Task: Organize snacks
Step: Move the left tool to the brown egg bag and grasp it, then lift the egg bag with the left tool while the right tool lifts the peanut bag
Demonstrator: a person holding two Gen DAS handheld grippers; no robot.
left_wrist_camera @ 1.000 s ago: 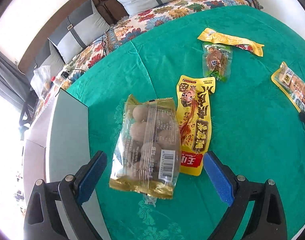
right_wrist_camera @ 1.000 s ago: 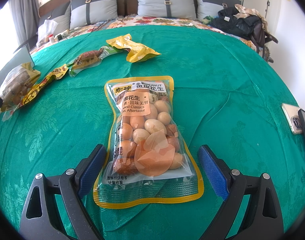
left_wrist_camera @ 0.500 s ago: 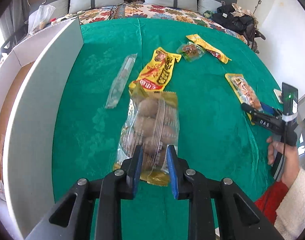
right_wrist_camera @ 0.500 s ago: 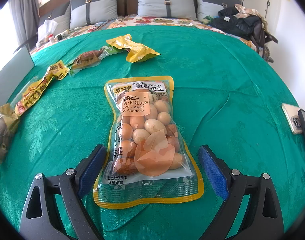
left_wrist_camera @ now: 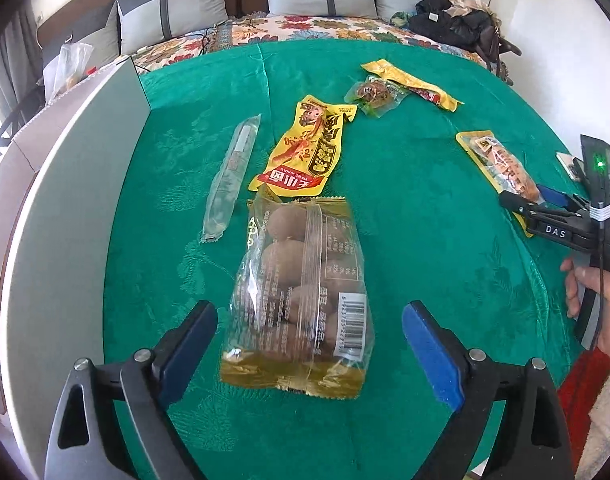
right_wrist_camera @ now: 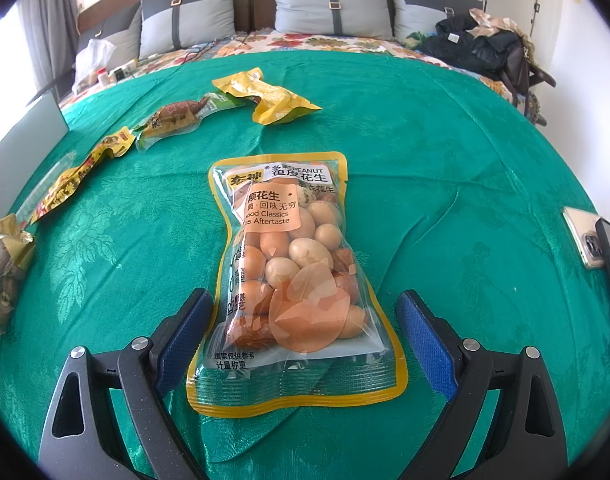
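Note:
A clear and gold bag of brown round snacks (left_wrist_camera: 301, 296) lies on the green cloth (left_wrist_camera: 417, 240) between my open left gripper (left_wrist_camera: 309, 344) fingers, not gripped. It also shows at the left edge of the right wrist view (right_wrist_camera: 1, 276). A peanut bag (right_wrist_camera: 293, 280) with a yellow border lies between my open right gripper (right_wrist_camera: 301, 328) fingers. In the left wrist view the right gripper (left_wrist_camera: 561, 216) hangs over that peanut bag (left_wrist_camera: 501, 164).
A yellow snack packet (left_wrist_camera: 305, 148), a clear long stick packet (left_wrist_camera: 231, 172), a small green-edged packet (left_wrist_camera: 375, 94) and a long yellow packet (left_wrist_camera: 413, 84) lie farther back. A white box wall (left_wrist_camera: 73, 208) stands at the left. A phone (right_wrist_camera: 585, 236) lies at the right.
My left gripper was shut on the brown snack bag half a second ago; it has opened and the bag now lies free on the cloth. The right gripper has not moved.

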